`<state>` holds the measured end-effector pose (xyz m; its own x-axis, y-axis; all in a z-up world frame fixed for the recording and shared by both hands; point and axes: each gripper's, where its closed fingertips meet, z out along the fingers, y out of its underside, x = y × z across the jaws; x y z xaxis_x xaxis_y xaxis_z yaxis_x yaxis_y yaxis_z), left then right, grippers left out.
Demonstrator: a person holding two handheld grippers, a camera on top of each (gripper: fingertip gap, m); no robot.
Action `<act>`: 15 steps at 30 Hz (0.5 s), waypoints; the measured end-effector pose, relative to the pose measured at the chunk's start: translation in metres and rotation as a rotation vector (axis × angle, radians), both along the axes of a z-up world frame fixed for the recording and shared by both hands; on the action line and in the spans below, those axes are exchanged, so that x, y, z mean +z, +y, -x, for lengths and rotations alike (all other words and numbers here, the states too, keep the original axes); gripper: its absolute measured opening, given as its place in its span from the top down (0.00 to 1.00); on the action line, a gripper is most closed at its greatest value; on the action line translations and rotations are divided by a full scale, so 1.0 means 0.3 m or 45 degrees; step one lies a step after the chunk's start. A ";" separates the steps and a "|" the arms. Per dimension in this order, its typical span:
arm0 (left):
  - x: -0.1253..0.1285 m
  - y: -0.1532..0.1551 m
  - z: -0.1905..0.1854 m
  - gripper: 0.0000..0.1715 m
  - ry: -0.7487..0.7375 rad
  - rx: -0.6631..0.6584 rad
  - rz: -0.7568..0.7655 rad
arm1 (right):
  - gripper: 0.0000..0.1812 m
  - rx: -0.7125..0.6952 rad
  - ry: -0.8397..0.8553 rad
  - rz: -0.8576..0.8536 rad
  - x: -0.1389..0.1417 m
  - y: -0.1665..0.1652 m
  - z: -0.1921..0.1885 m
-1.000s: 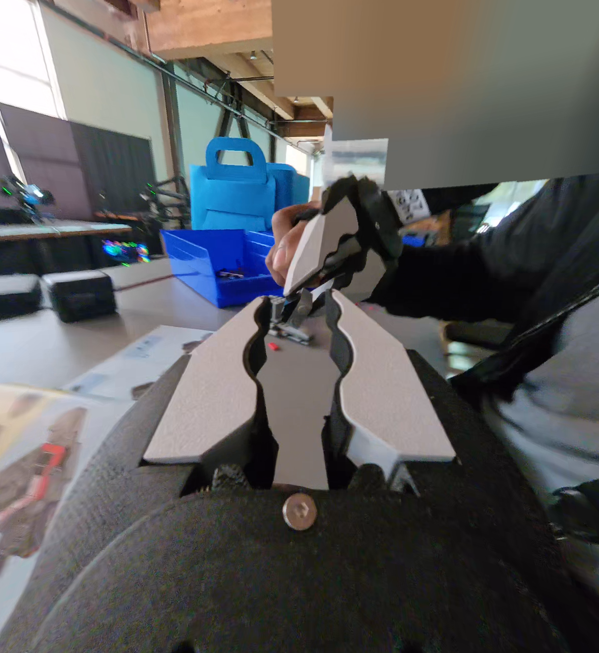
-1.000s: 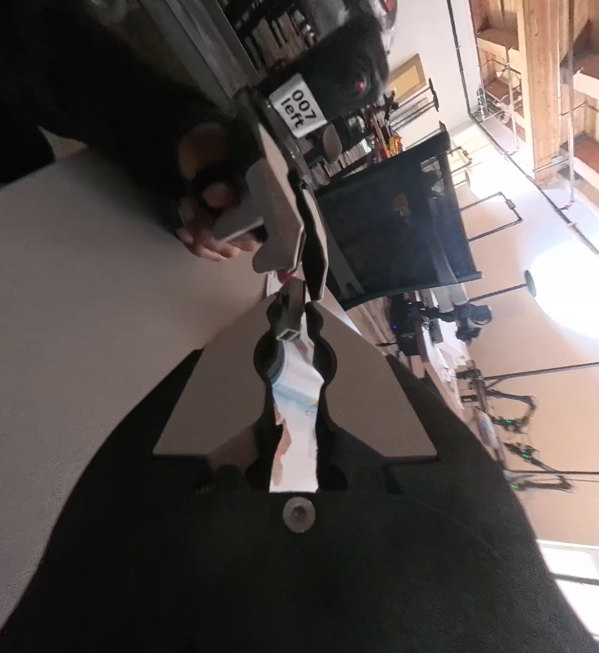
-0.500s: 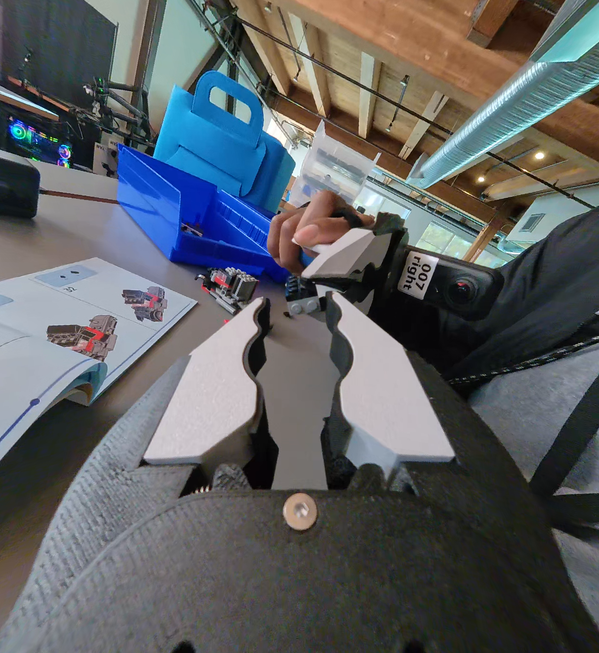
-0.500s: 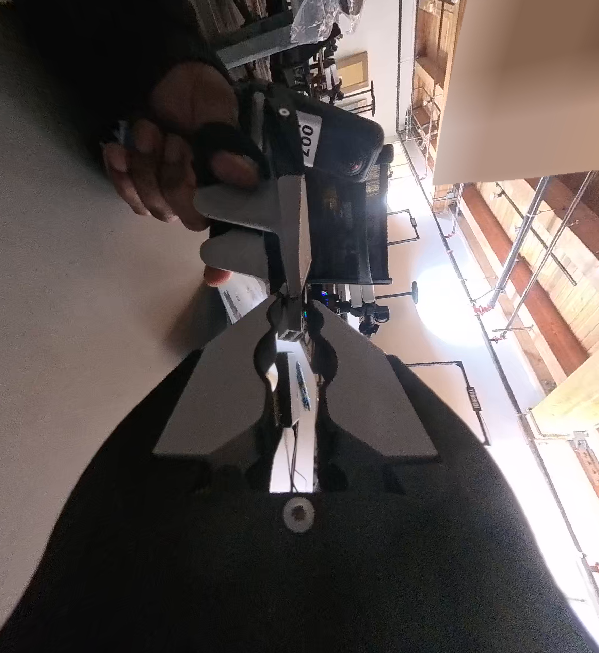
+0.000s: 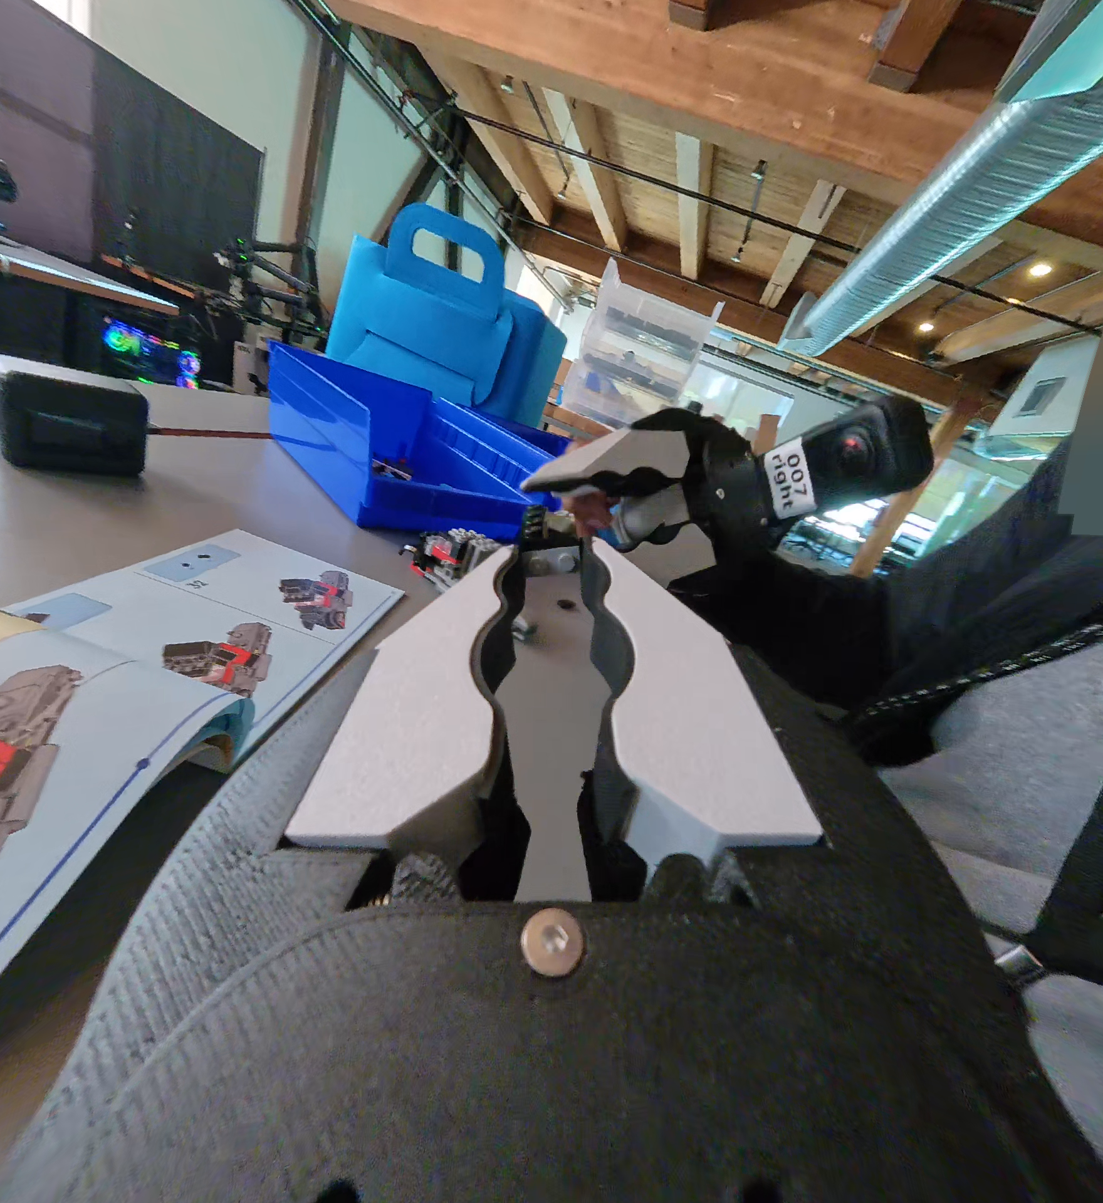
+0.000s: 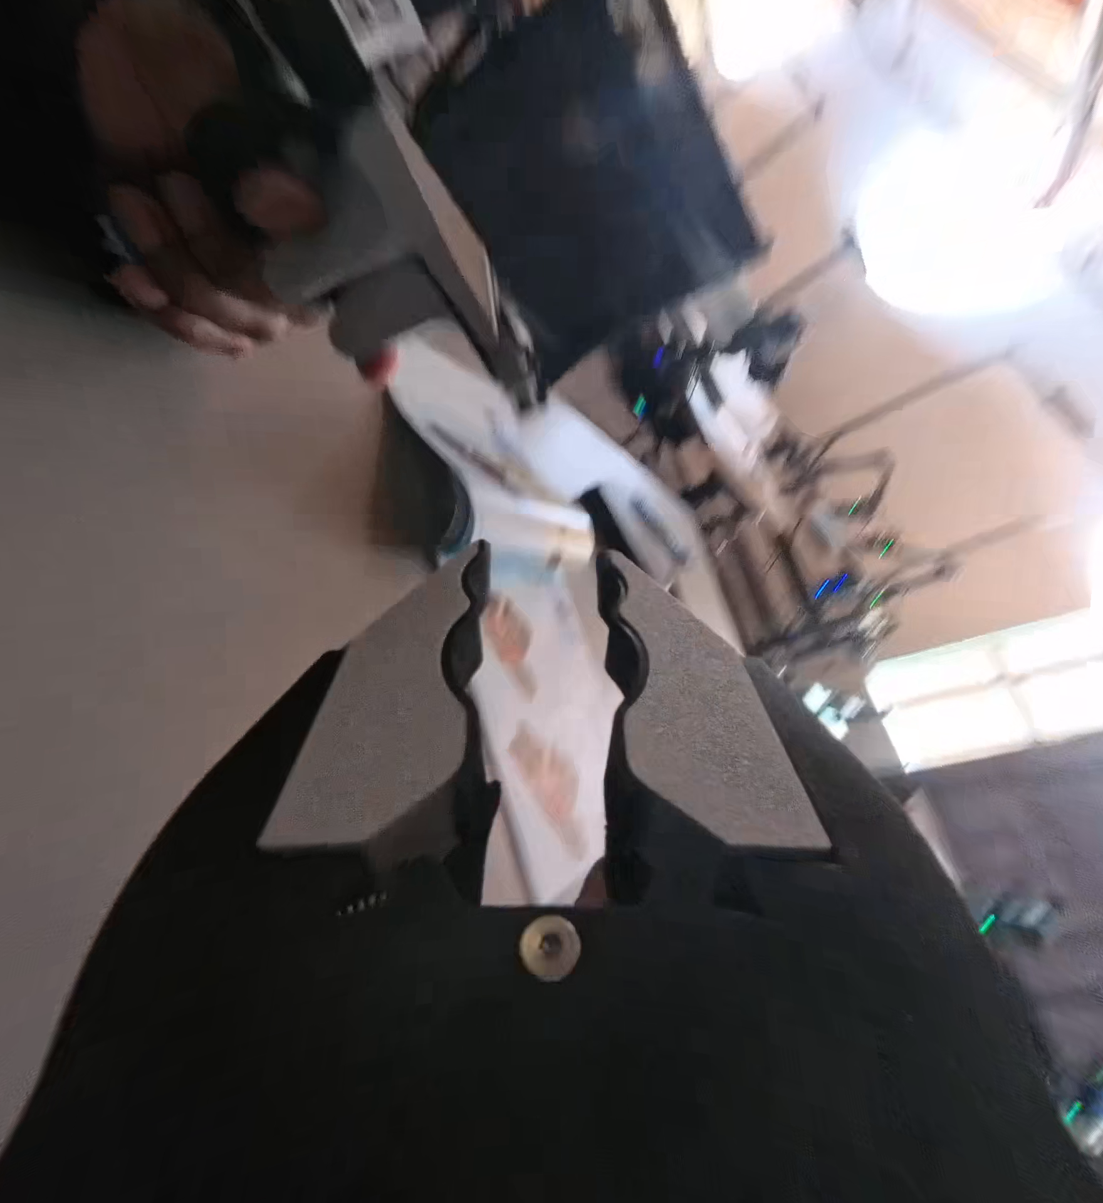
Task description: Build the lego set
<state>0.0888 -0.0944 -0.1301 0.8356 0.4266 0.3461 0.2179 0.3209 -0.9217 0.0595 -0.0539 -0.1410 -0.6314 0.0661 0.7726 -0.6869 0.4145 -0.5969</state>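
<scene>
In the left wrist view my left gripper (image 5: 550, 553) is shut on a small grey and black lego piece (image 5: 549, 561), both pads pressed on its sides, low over the grey table (image 5: 145, 508). My right gripper (image 5: 575, 504) hovers just behind and above it with its jaws apart and nothing between them. In the blurred right wrist view my right gripper (image 6: 542, 556) is open and empty; the left gripper's fingers (image 6: 445, 260) show at the upper left. A partly built grey, black and red model (image 5: 451, 553) lies on the table just left of my left fingertips.
An open instruction booklet (image 5: 178, 625) lies at the left. A blue bin (image 5: 418, 456) with a few parts and a blue carry case (image 5: 445, 325) stand behind the model. A black box (image 5: 67, 423) sits at the far left. A tiny dark part (image 5: 563, 604) lies between my left fingers.
The right gripper held the small piece with the open left gripper close by. Now the left pads have come together on the piece, and the right gripper has opened and drawn back.
</scene>
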 end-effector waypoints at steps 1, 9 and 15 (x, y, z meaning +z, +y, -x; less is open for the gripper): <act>0.000 -0.008 0.003 0.90 0.012 0.022 0.011 | 0.82 -0.093 -0.126 -0.049 -0.034 0.041 0.031; -0.004 -0.027 0.007 0.90 0.064 0.094 0.087 | 0.87 -0.613 -0.693 -0.451 -0.298 0.289 0.137; -0.008 -0.020 -0.004 0.90 0.082 0.089 0.117 | 0.87 -0.664 -0.734 -0.411 -0.236 0.399 0.167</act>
<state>0.0900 -0.1003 -0.1324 0.8220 0.5121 0.2492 0.1370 0.2468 -0.9593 0.0095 0.0659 -0.2118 -0.8827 0.2900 0.3697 0.0159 0.8049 -0.5932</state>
